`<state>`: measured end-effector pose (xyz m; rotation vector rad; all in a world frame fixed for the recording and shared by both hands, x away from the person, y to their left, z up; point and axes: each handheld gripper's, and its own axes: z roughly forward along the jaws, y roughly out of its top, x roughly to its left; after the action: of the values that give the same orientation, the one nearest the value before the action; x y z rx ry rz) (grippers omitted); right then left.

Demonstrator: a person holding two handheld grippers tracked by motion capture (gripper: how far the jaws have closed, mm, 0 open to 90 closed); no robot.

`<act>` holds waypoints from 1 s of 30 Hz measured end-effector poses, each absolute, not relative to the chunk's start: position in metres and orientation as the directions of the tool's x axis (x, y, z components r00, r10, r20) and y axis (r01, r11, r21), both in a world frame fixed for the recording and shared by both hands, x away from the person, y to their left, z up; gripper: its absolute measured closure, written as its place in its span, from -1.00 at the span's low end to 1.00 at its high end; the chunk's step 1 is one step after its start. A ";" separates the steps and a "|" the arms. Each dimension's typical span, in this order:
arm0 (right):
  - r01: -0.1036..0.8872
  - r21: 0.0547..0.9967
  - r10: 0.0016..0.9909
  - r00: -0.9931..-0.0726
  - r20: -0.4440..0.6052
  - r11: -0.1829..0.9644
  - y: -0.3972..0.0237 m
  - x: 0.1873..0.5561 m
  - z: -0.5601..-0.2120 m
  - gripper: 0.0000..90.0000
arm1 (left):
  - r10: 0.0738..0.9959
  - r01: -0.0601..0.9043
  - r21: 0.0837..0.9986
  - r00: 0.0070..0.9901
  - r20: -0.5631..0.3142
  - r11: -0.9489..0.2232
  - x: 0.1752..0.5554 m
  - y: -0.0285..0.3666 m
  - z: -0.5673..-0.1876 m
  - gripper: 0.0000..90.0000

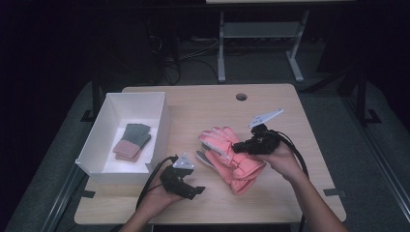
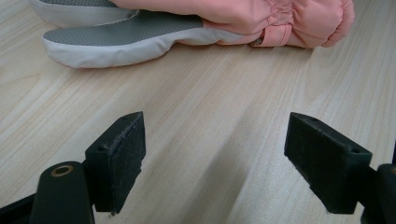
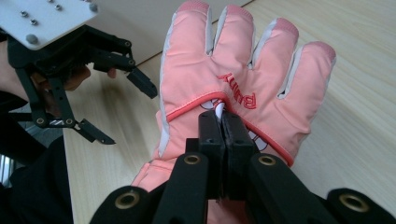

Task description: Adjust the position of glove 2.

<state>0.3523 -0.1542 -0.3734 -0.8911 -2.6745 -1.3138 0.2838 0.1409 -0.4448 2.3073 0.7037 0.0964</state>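
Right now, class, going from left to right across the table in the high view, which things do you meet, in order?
White box holding folded socks → left gripper → pink gloves → right gripper, pinching the top glove.

The pink glove carries red stitched lettering on its back, seen upside down just above the right claw; it cannot be read with certainty.

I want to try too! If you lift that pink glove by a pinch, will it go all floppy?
Probably floppy: the pink glove is puffy padded fabric, pinched by the right gripper, so its fingers and cuff would likely droop. It looks light for its size and unlikely to slip.
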 end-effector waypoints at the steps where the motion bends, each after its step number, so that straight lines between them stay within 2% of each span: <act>1: 0.500 0.717 0.473 -0.840 0.266 0.486 -0.153 0.352 -0.374 0.97 | 0.513 0.460 0.655 0.849 -0.127 -0.600 0.284 0.141 -0.445 -0.55; 11: 0.485 0.699 0.435 -0.859 0.270 0.525 -0.141 0.352 -0.384 0.96 | 0.511 0.458 0.650 0.851 -0.122 -0.607 0.284 0.141 -0.445 -0.55; 21: 0.499 0.653 0.468 -0.850 0.241 0.570 -0.130 0.354 -0.407 0.96 | 0.503 0.444 0.642 0.858 -0.104 -0.625 0.284 0.140 -0.445 -0.55; 25: 0.504 0.646 0.481 -0.845 0.233 0.573 -0.130 0.353 -0.412 0.94 | 0.512 0.461 0.645 0.850 -0.124 -0.610 0.282 0.138 -0.446 -0.54; 30: 0.490 0.696 0.482 -0.845 0.231 0.526 -0.136 0.349 -0.403 0.64 | 0.507 0.458 0.650 0.852 -0.128 -0.606 0.283 0.139 -0.444 -0.39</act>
<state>0.3489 -0.1357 -0.4034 -0.8719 -2.7355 -1.2519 0.2831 0.1389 -0.4436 2.3166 0.6972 0.0892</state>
